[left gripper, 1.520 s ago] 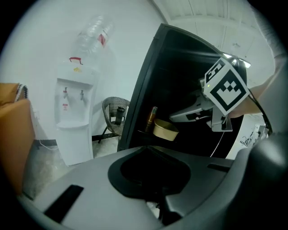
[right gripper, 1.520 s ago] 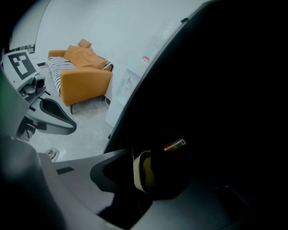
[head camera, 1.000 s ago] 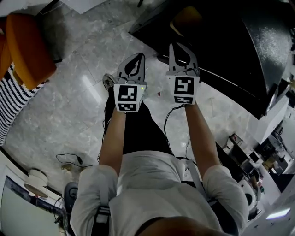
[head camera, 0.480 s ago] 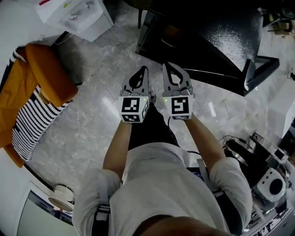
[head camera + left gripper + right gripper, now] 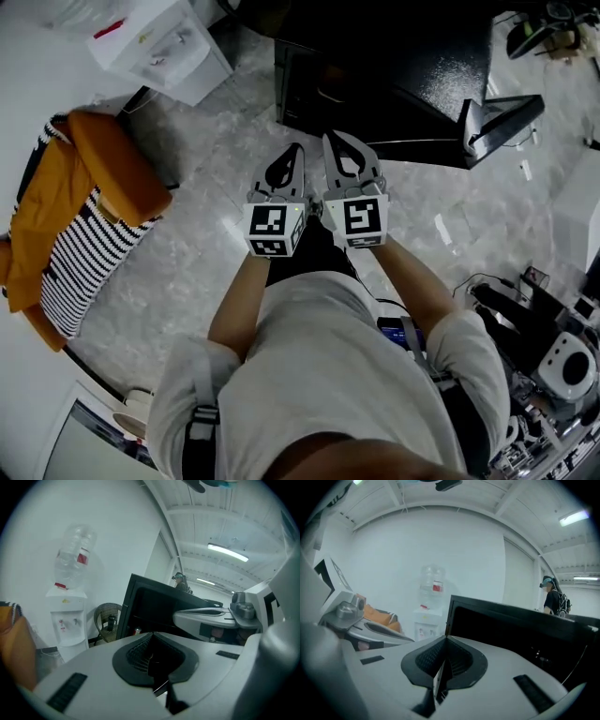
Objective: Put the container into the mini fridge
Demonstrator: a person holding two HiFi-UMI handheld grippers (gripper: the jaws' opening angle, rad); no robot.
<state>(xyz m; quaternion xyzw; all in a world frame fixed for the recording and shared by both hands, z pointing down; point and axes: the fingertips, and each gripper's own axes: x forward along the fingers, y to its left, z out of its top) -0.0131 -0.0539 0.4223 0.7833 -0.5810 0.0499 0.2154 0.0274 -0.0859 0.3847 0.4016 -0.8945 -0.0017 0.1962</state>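
No container shows in any view. My left gripper [image 5: 294, 150] and right gripper [image 5: 330, 139] are held side by side at waist height over the marble floor, both pointing at a black open-fronted cabinet [image 5: 323, 89]. In the left gripper view its jaws [image 5: 151, 634] meet at the tip with nothing between them. The right gripper's jaws [image 5: 445, 640] are likewise shut and empty. The black cabinet [image 5: 154, 606] stands ahead, a small red can [image 5: 137, 631] on its lower shelf; whether it is the mini fridge I cannot tell.
A white water dispenser [image 5: 164, 42] stands left of the cabinet, with a wicker chair [image 5: 107, 618] between them. An orange seat with a striped cushion [image 5: 84, 216] is at the left. A black tabletop [image 5: 441, 66] lies behind the cabinet. A person [image 5: 555, 599] stands far right.
The head view has swung round, bringing the water dispenser and cabinet front into sight. Both grippers have drawn closer together and now nearly touch.
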